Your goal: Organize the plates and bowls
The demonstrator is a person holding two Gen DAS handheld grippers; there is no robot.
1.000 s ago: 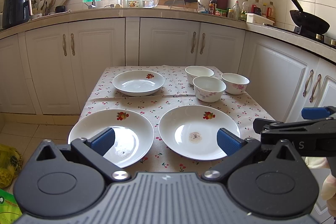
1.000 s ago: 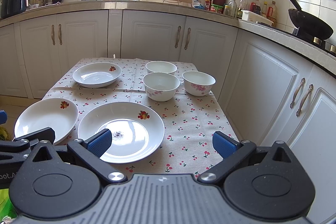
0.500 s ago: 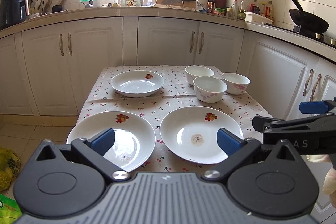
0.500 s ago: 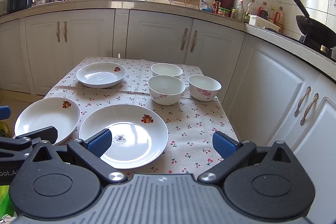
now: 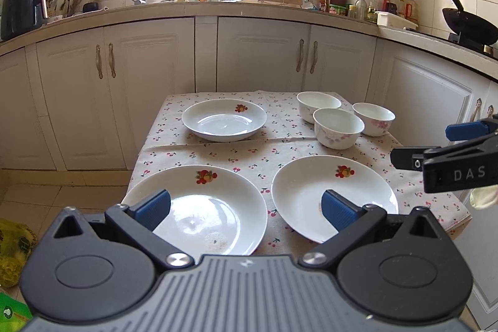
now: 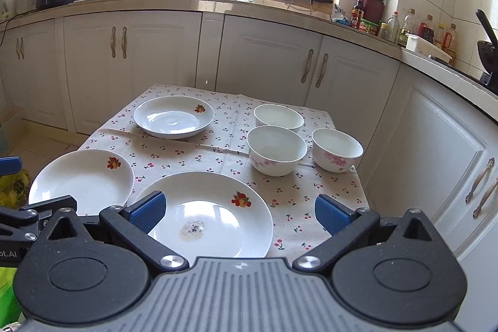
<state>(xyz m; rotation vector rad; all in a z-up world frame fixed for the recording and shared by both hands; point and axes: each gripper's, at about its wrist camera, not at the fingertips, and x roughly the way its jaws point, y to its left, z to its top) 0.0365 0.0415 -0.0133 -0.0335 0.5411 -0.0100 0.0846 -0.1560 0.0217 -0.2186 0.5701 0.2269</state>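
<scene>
**Two grippers over a set table, nothing gripped**

Kitchen, white cabinets; small table (image 5: 193,151) under cherry-print cloth. Three plates: near-left plate (image 5: 218,207), near-right plate (image 5: 311,192), far plate (image 5: 224,120). Three bowls (image 5: 338,128) clustered at far right, the front two touching. Left gripper (image 5: 246,209) jaws wide, empty, above the near plates. Right gripper (image 6: 238,213) jaws wide, empty, over the near-right plate.

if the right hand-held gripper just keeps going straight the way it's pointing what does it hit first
Most likely the near right plate: the open right hand-held gripper points across it, its left finger over the plate. If it clears the plate, the front bowl comes next. Height above the plate is unclear.
</scene>
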